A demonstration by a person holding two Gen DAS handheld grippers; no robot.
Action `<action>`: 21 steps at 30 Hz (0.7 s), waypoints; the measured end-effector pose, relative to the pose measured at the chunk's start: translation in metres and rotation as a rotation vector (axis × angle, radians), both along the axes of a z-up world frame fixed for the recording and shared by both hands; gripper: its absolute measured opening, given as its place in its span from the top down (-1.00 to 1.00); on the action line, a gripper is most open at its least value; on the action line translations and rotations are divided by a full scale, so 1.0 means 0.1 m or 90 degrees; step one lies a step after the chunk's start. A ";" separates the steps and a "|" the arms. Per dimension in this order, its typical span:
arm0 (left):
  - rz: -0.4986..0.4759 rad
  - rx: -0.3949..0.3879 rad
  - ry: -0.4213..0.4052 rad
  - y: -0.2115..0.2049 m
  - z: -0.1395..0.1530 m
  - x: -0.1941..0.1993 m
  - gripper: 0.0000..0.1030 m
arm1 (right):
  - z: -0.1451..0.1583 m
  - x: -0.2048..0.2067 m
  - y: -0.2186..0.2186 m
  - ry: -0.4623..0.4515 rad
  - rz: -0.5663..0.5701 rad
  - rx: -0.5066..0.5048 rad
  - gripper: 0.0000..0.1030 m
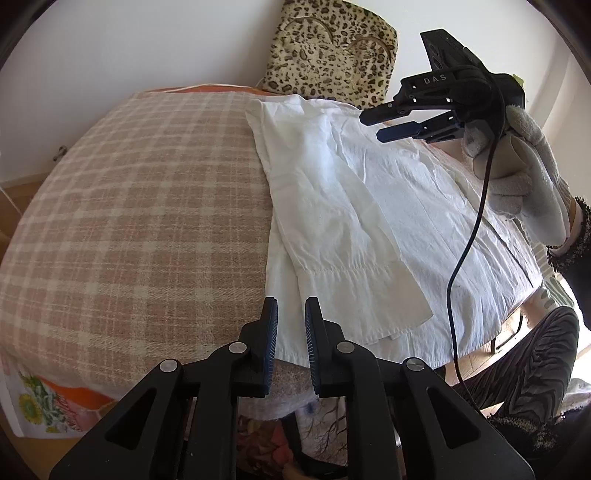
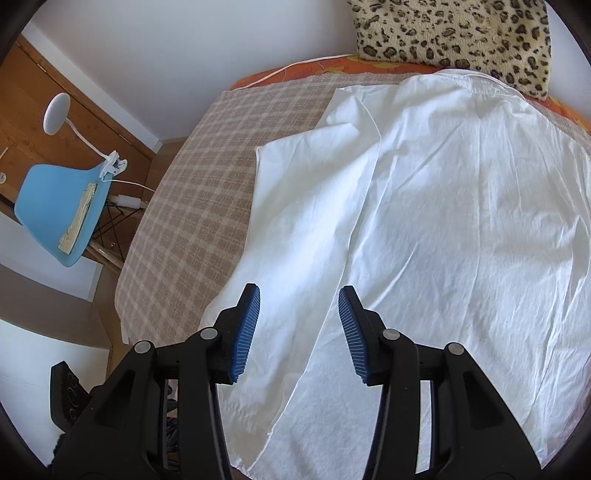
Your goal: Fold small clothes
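A white shirt (image 1: 369,206) lies flat on a beige checked blanket (image 1: 140,206), with one sleeve folded lengthwise over its body. My left gripper (image 1: 291,306) hovers open and empty at the shirt's near hem. My right gripper (image 1: 373,127) is held in a gloved hand above the shirt's far end, open and empty. In the right wrist view the shirt (image 2: 443,221) fills the right half, the folded sleeve (image 2: 295,229) runs down its left side, and my right gripper (image 2: 299,295) is open above the sleeve.
A leopard-print pillow (image 1: 332,51) leans on the wall behind the shirt and also shows in the right wrist view (image 2: 454,33). A blue chair (image 2: 59,206) with a clip lamp (image 2: 59,110) stands left of the bed. The person's patterned legs (image 1: 524,369) are at the right.
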State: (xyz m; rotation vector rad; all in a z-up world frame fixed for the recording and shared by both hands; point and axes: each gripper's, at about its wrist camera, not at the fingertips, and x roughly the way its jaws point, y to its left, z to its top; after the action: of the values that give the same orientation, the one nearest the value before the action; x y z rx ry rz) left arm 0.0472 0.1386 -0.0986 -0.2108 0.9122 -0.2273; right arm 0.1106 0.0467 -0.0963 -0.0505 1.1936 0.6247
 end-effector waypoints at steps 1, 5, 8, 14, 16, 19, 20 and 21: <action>-0.001 0.003 -0.001 -0.01 0.00 0.00 0.74 | -0.06 -0.12 -0.04 0.009 0.007 -0.003 0.09; 0.001 -0.007 0.010 0.00 -0.04 0.06 0.73 | -0.37 -0.54 -0.15 0.062 0.034 -0.001 0.09; 0.002 -0.010 0.022 0.01 -0.09 0.09 0.72 | -0.56 -0.81 -0.19 0.081 0.049 -0.015 0.09; 0.007 -0.009 0.023 0.02 -0.10 0.10 0.72 | -0.69 -1.07 -0.26 0.088 0.045 0.003 0.09; 0.010 -0.013 0.025 0.03 -0.10 0.10 0.72 | -0.70 -1.08 -0.27 0.099 0.041 0.025 0.09; 0.015 -0.013 0.021 0.05 -0.08 0.09 0.72 | -0.73 -1.11 -0.21 0.117 0.050 0.039 0.71; 0.016 -0.014 0.019 0.05 -0.07 0.09 0.72 | -0.76 -1.12 -0.20 0.132 0.053 0.051 0.83; 0.018 -0.013 0.018 0.06 -0.06 0.08 0.72 | -0.77 -1.12 -0.19 0.143 0.052 0.065 0.87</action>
State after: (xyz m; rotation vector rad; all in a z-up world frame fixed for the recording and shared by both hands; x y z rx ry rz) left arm 0.0552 0.1448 -0.1050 -0.2469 0.9337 -0.2078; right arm -0.0014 0.0274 -0.1729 0.0588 1.3800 0.7764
